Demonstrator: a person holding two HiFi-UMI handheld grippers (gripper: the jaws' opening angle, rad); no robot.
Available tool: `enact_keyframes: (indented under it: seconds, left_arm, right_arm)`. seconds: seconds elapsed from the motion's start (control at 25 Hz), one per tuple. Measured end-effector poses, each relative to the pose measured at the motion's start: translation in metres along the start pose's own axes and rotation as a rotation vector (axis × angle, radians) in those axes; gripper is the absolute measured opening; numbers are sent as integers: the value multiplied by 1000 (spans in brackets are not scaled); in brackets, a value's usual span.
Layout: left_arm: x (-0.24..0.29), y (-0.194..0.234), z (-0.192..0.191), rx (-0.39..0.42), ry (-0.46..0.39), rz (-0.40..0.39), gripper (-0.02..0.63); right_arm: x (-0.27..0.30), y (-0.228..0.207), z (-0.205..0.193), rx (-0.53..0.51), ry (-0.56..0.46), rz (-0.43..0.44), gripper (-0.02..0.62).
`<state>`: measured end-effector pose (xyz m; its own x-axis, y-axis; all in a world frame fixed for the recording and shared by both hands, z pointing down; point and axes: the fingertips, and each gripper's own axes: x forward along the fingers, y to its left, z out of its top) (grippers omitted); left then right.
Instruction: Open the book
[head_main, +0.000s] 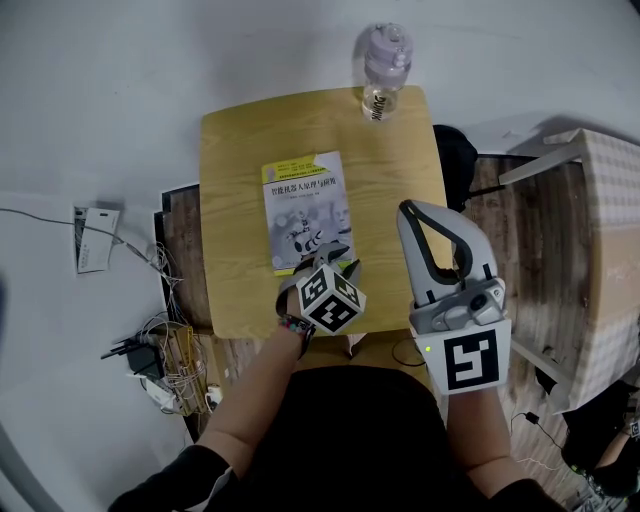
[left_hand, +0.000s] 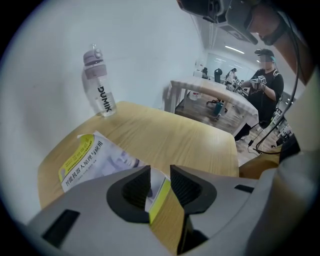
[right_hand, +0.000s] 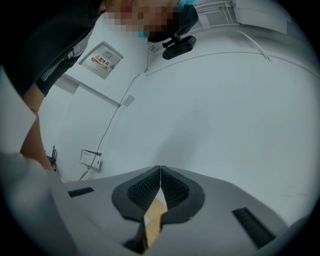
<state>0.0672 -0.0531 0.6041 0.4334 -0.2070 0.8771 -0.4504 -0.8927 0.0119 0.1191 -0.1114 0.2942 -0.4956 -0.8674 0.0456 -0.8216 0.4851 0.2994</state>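
At the middle of the small wooden table (head_main: 232, 150): paperback book (head_main: 303, 205), closed, cover up, yellow-green band across its far end. Not yet opened, to judge by the flat cover; spine side not clear from here.

Holds the left gripper (left_hand: 160, 170) tilted down at the book's near right corner, jaws parted, that corner showing in the gap, pads not pressing on it, nothing pinched. Probably set there to catch the cover at a free corner, where lifting should be easiest. Carries the right gripper (right_hand: 160, 170) level above the table's near right part, beside the book and clear of it, jaws together on nothing. Likely held spare, perhaps for steadying the book once the cover is up.

Smooth pale wood top, bare apart from the book and a translucent water bottle (head_main: 385, 65) with a lilac lid. Bottle upright at the far edge, well apart from the book and out of the cover's way.

Around the table: pale floor (head_main: 90, 110), dark planking (head_main: 185, 250) under the table's left side, a tangle of cables (head_main: 160, 345) beyond that, a white bench (head_main: 600, 190) on the right. Beyond the table in the left gripper view: a bright workroom, another person (left_hand: 265, 85) standing there.
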Motion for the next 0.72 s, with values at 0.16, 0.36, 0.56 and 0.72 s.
enact_keyframes:
  seconds: [0.16, 0.36, 0.56, 0.72]
  left_arm:
    - [8, -3, -5, -5, 20, -8, 130]
    - [16, -8, -11, 15, 55, -23, 130]
    - [21, -10, -19, 30, 88, -26, 139]
    - [24, -8, -23, 36, 117, -20, 138]
  right_arm:
    - [0, -1, -3, 6, 2, -1, 29]
    - [2, -2, -6, 7, 6, 2, 29]
    - [2, -2, -10, 11, 13, 2, 29]
    - [4, -2, -10, 10, 12, 8, 29]
